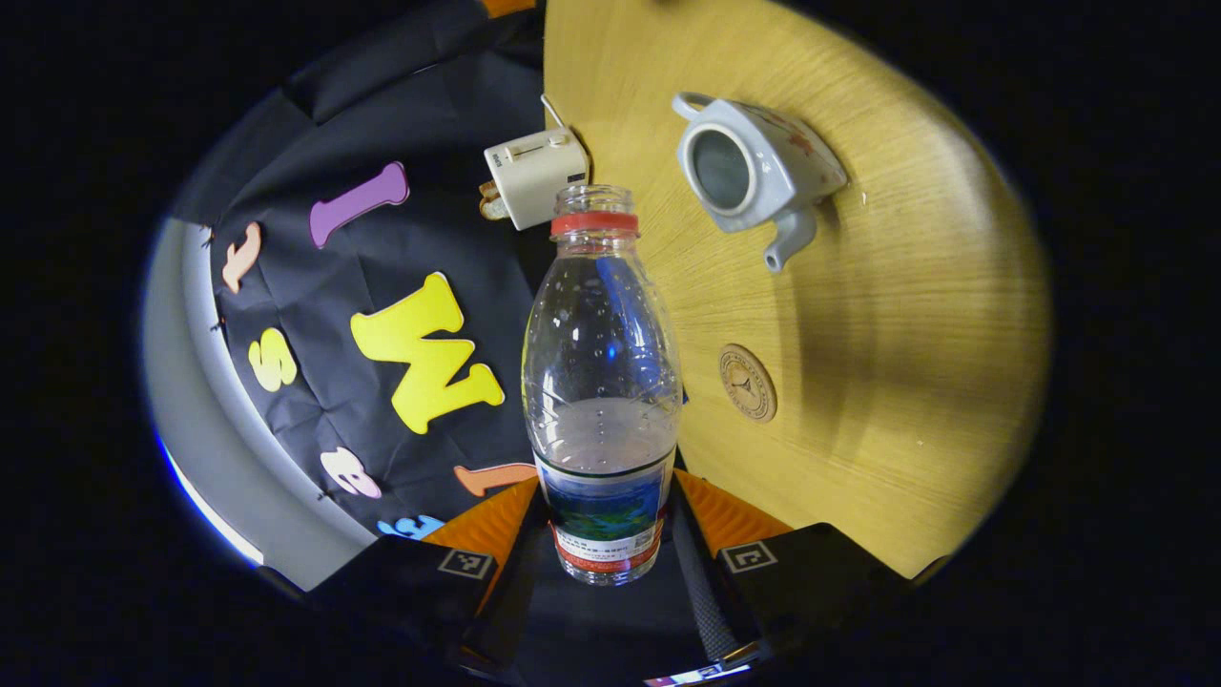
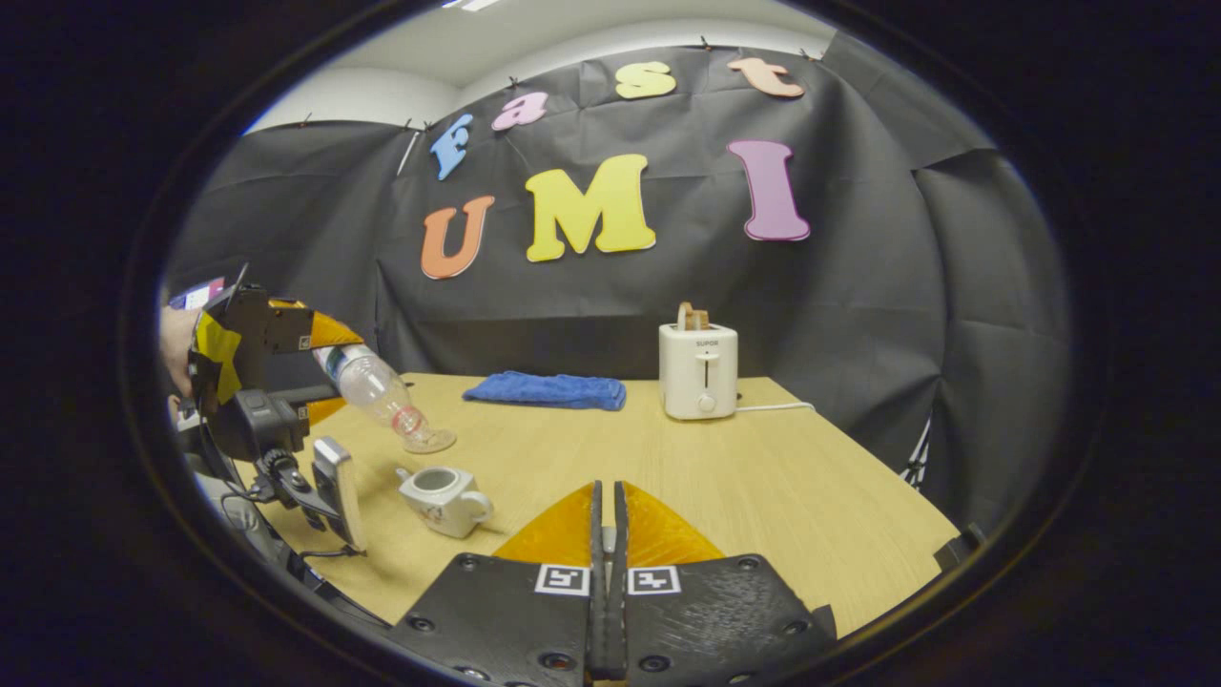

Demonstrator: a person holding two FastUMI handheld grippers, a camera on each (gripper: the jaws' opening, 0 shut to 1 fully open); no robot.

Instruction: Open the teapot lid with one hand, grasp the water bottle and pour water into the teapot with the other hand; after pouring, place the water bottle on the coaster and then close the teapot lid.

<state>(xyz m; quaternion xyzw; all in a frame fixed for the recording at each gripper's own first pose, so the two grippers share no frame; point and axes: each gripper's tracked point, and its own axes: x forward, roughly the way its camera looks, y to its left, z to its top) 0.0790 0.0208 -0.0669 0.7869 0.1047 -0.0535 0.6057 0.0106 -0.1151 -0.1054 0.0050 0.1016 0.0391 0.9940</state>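
My left gripper [image 1: 603, 496] is shut on the labelled lower part of a clear water bottle [image 1: 601, 382]. The bottle has no cap, a red neck ring, and water in its lower part. In the right gripper view the bottle [image 2: 382, 396] is tilted, mouth down, toward the white teapot [image 2: 444, 496]. The teapot [image 1: 749, 167] stands on the wooden table with its top open and no lid on it. A round coaster [image 1: 747, 383] lies on the table between the bottle and the teapot. My right gripper [image 2: 607, 515] is shut above the table, right of the teapot; no lid shows between its fingers.
A white toaster [image 2: 698, 370] with bread in it stands at the back of the table [image 2: 763, 477], its cord running right. A folded blue cloth [image 2: 546, 389] lies left of the toaster. A hand holds the left gripper at the table's left edge.
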